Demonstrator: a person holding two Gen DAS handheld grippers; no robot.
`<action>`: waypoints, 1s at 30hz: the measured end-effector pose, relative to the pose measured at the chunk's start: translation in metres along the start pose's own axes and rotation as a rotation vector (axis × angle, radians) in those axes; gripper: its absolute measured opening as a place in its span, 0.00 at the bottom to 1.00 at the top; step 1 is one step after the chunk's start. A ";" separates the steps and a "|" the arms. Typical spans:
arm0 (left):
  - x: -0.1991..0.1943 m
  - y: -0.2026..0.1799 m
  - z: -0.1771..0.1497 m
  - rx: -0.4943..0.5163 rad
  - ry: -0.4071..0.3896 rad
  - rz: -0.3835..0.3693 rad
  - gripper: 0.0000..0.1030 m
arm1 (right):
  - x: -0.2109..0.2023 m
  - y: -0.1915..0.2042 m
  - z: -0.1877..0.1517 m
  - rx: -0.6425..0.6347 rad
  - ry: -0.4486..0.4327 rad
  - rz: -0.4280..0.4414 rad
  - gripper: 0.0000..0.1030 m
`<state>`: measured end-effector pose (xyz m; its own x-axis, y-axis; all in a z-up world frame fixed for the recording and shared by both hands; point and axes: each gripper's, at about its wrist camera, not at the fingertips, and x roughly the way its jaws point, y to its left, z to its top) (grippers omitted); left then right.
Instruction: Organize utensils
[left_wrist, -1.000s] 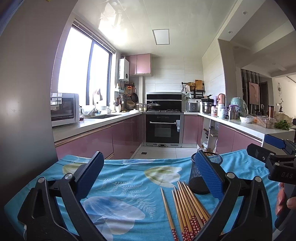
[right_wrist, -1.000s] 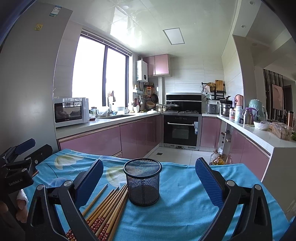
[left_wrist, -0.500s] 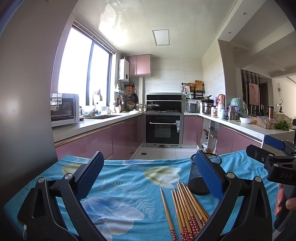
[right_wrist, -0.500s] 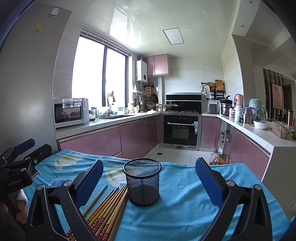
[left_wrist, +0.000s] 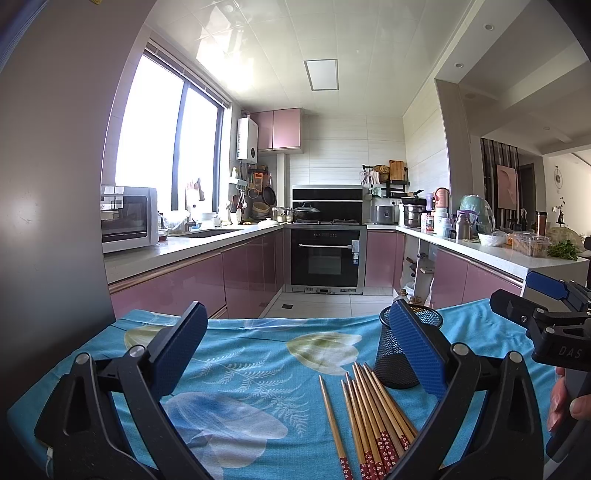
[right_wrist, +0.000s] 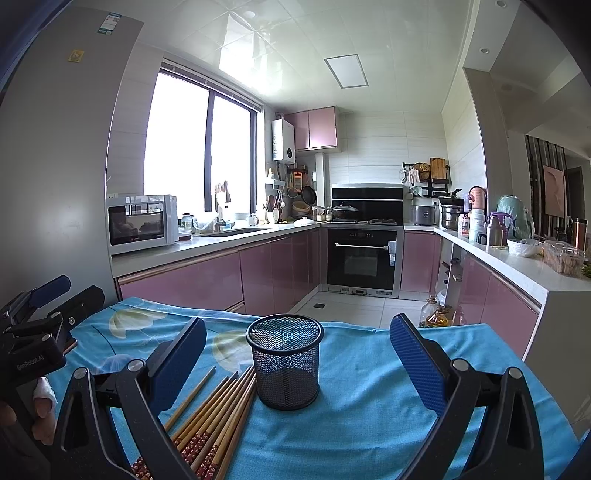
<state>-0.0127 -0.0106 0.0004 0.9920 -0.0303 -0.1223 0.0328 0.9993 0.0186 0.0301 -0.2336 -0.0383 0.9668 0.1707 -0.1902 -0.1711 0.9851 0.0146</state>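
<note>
Several wooden chopsticks (left_wrist: 373, 413) with red patterned ends lie in a bundle on the blue floral tablecloth (left_wrist: 240, 354); they also show in the right wrist view (right_wrist: 218, 417). A black mesh cup (right_wrist: 283, 360) stands upright and empty just right of them, partly hidden by a finger in the left wrist view (left_wrist: 395, 354). My left gripper (left_wrist: 295, 350) is open and empty above the cloth, left of the chopsticks. My right gripper (right_wrist: 297, 363) is open and empty, its jaws either side of the cup but nearer the camera.
The table's far edge (right_wrist: 354, 326) drops to the kitchen floor. Pink cabinets, an oven (right_wrist: 364, 258) and cluttered counters stand beyond. A grey fridge wall (left_wrist: 48, 184) rises at the left. The other gripper shows at each view's side (left_wrist: 554, 332) (right_wrist: 33, 332).
Both views have barely shifted; the left gripper has drifted slightly. Chopsticks and cup have not moved.
</note>
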 end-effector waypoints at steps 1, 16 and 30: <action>0.000 0.001 0.000 0.000 0.000 0.000 0.94 | -0.001 -0.001 0.000 0.000 0.000 0.000 0.94; -0.001 -0.002 0.000 0.000 -0.001 0.001 0.94 | -0.001 0.000 0.000 0.003 0.003 0.004 0.94; -0.002 -0.002 0.000 0.000 0.000 -0.001 0.94 | 0.000 0.001 -0.001 0.004 0.008 0.004 0.94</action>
<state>-0.0143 -0.0128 0.0009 0.9920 -0.0315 -0.1220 0.0339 0.9993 0.0181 0.0301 -0.2323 -0.0395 0.9646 0.1744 -0.1976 -0.1739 0.9846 0.0197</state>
